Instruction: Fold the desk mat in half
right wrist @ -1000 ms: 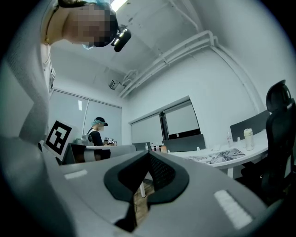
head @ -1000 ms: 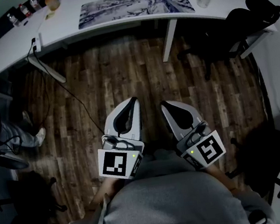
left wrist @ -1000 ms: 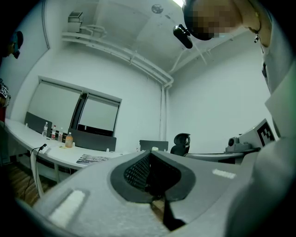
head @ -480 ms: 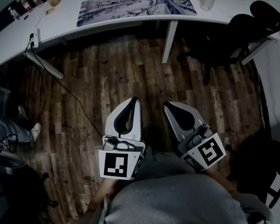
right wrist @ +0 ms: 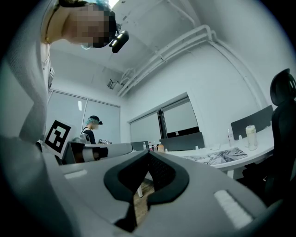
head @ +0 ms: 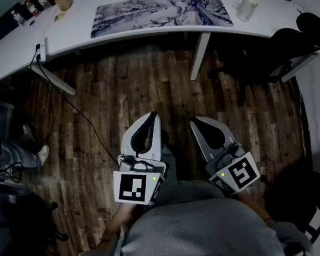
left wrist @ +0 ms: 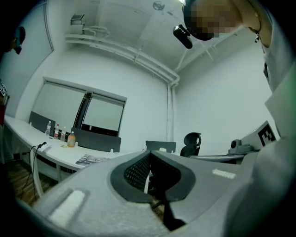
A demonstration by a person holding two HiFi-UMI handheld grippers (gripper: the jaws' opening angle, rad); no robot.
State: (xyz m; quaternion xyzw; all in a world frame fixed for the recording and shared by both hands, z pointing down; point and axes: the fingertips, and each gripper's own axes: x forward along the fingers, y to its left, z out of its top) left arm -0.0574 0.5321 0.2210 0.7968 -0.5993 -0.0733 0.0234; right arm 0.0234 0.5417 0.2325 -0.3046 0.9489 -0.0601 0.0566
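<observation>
Wood floor [head: 142, 91] open before white desk [head: 73, 35] edge, desk mat [head: 160, 14] flat

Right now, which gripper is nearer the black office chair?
Right. The right gripper is over the floor, on the side toward the black office chair; the left gripper is beside it, farther away.

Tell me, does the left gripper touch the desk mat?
Apart. The head view shows the left gripper over the wooden floor, with open floor between it and the desk mat.
</observation>
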